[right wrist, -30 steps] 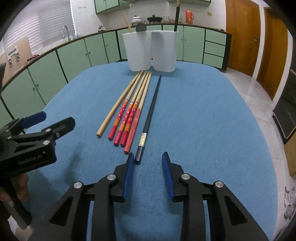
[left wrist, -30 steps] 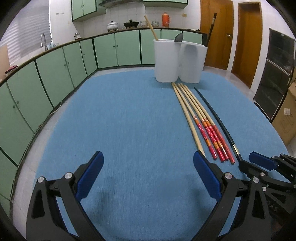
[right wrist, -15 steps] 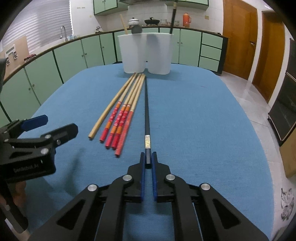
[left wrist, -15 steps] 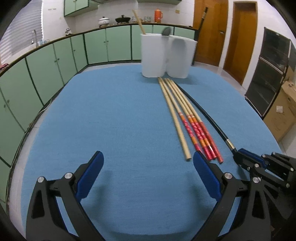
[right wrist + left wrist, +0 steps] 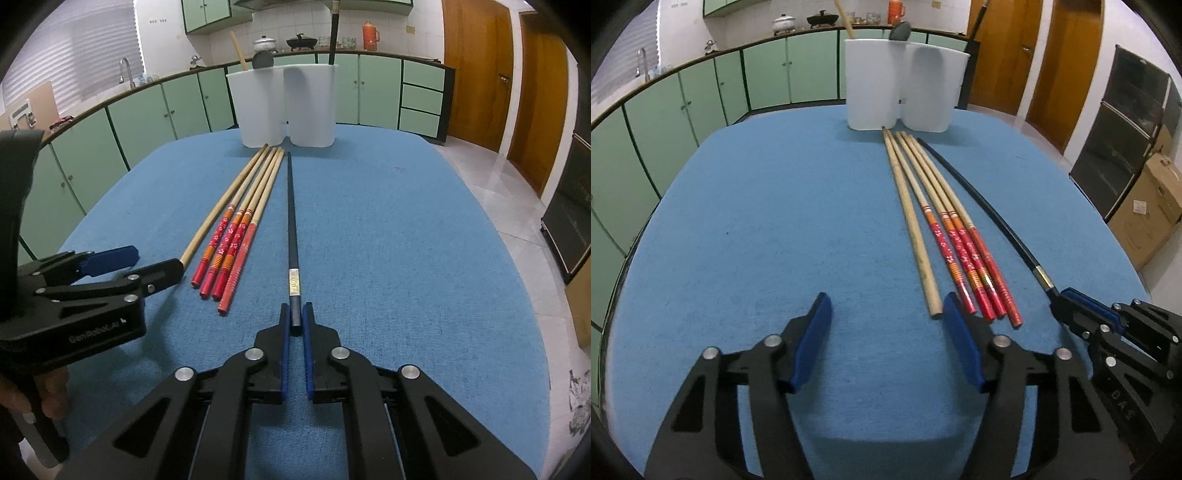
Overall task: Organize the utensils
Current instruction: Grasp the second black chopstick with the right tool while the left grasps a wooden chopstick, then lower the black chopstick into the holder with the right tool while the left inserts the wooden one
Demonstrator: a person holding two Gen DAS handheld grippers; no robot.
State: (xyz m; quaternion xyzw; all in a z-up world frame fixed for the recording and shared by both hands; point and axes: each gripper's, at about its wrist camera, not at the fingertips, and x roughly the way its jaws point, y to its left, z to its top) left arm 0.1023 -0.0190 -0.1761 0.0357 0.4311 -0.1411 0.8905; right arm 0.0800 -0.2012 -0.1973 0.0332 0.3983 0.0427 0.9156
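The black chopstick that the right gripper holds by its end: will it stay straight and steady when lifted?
The black chopstick is long, thin and straight, so probably stiff and light. The right gripper clamps only its near end, so the far tip may sag or swing. It looks smooth and might slip between the fingers.

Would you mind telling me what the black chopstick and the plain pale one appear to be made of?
Black chopstick: probably lacquered wood or plastic, given its smooth dark sheen and gold band. Plain chopstick: likely unfinished bamboo or wood, matte tan with faint mottling.
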